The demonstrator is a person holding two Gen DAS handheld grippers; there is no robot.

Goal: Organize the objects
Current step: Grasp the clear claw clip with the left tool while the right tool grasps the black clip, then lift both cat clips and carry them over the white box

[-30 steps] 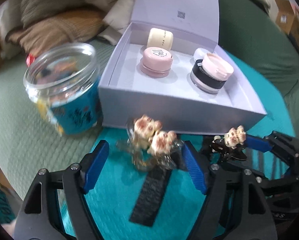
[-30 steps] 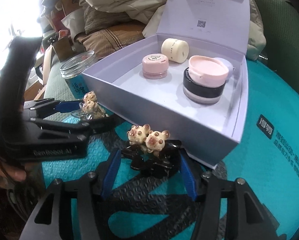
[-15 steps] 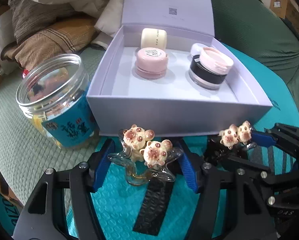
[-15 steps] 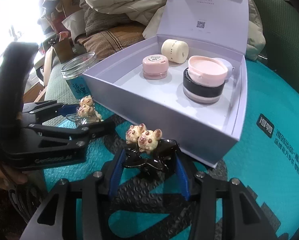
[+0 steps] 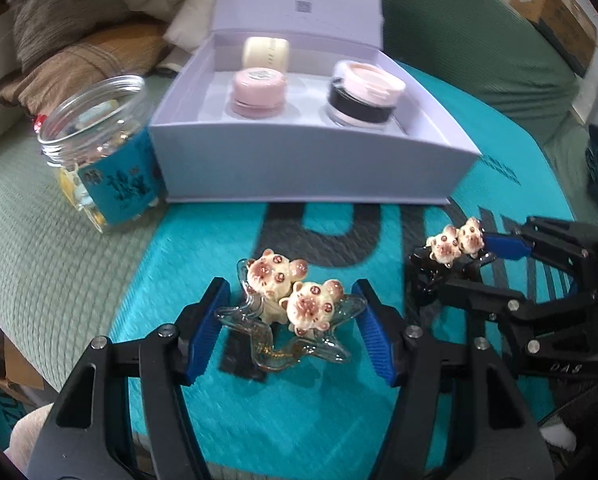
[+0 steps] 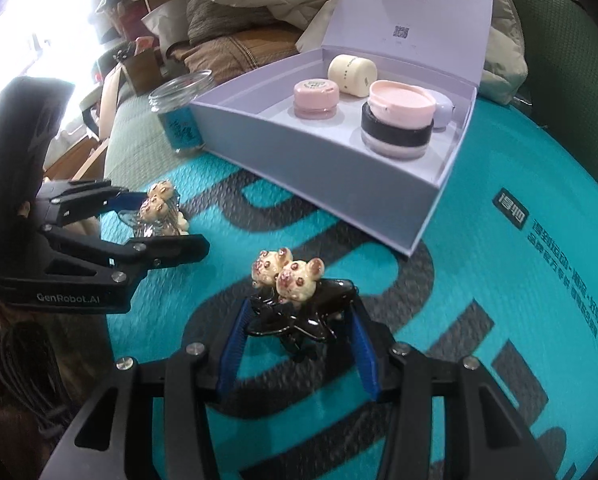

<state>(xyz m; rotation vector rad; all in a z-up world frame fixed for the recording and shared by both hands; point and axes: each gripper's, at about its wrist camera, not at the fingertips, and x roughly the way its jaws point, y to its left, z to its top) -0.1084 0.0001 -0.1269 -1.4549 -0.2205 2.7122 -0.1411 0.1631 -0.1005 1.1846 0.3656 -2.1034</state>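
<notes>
My left gripper (image 5: 291, 332) is shut on a clear star-shaped hair clip (image 5: 287, 320) topped with two cream bear figures, held above the teal mat (image 5: 331, 420). My right gripper (image 6: 297, 328) is shut on a black star-shaped hair clip (image 6: 303, 312) with two like bears. Each gripper shows in the other's view: the right one (image 5: 459, 256) with its black clip (image 5: 451, 248), the left one (image 6: 155, 216) with its clear clip (image 6: 155, 212). An open lilac box (image 5: 299, 160) behind holds a pink jar (image 5: 257, 90), a cream jar (image 5: 266, 52) and a black-and-pink jar (image 5: 363, 96).
A clear plastic jar (image 5: 99, 152) with a teal label stands left of the box on green bedding (image 5: 39, 240). Pillows and crumpled cloth (image 6: 235, 12) lie behind. The box lid (image 6: 415, 8) stands upright at the back. A green chair back (image 5: 479, 40) is at the right.
Both grippers have lifted and drawn back from the box's front wall with their clips held. The box and jar now look farther away.
</notes>
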